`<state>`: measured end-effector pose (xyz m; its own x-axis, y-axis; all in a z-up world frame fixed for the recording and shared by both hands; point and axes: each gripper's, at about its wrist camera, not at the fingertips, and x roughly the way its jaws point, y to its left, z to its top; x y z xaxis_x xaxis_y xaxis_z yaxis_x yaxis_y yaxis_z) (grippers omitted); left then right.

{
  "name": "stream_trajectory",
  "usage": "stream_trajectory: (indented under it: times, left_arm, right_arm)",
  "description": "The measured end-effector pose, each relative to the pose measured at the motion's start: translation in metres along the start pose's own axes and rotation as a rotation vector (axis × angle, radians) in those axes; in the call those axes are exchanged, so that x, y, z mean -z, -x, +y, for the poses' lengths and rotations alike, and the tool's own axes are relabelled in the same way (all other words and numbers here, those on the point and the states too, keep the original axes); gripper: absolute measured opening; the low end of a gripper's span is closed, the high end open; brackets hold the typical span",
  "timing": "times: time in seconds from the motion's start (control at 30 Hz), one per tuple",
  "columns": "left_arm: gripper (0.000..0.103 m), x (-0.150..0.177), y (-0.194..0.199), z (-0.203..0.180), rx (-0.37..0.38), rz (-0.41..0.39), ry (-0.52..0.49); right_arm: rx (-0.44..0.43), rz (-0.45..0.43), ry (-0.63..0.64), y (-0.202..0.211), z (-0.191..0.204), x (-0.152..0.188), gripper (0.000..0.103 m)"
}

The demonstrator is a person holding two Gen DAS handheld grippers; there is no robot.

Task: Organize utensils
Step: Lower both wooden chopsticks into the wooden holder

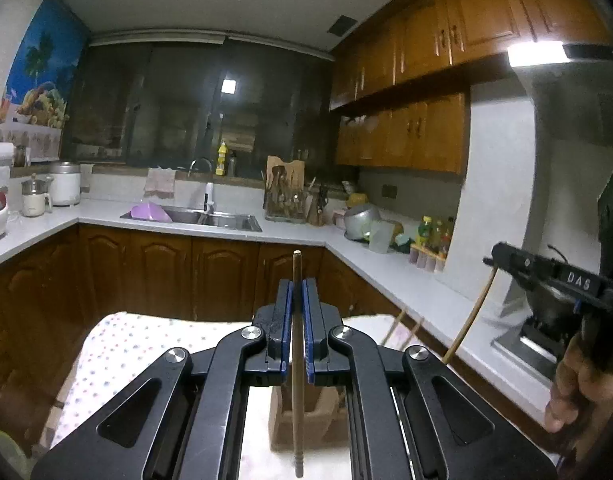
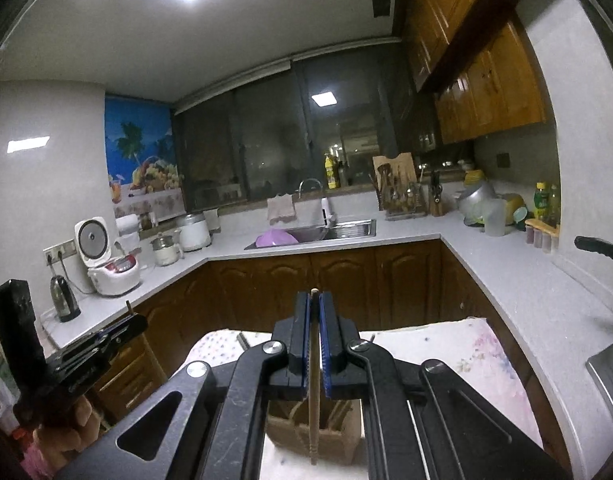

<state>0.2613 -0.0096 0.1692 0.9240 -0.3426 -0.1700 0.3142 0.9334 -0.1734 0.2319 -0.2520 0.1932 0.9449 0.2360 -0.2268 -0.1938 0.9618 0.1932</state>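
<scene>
Now each gripper holds one chopstick upright above the wooden holder.

Clamped between its blue pads, the left gripper [image 1: 297, 292] pinches a dark wooden chopstick [image 1: 297, 380]; the right gripper [image 2: 315, 304] is closed likewise on a paler chopstick [image 2: 314, 392]. Below both, a wooden utensil holder [image 2: 312, 432] with more sticks inside stands on a dotted cloth [image 1: 126, 344]. Behind are the white counter [image 1: 298, 232] and sink [image 1: 210, 216].

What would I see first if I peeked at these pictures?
Right up close, the left gripper pinches an upright brown chopstick, and the right gripper pinches a paler chopstick the same way. Below both sits a wooden holder on a dotted cloth.
</scene>
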Motion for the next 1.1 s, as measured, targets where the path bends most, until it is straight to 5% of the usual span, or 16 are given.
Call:
stream_trajectory:
  times: [0.47, 1.1]
  left_arm:
    - [0.004, -0.014, -0.066, 0.0, -0.046, -0.055, 0.013]
    - [0.005, 0.062, -0.11, 0.014, -0.103, 0.067, 0.036]
  right_arm:
    - [0.037, 0.006, -0.033, -0.059, -0.024, -0.005, 0.005]
    - [0.047, 0.127, -0.142, -0.1, -0.058, 0.067, 0.005]
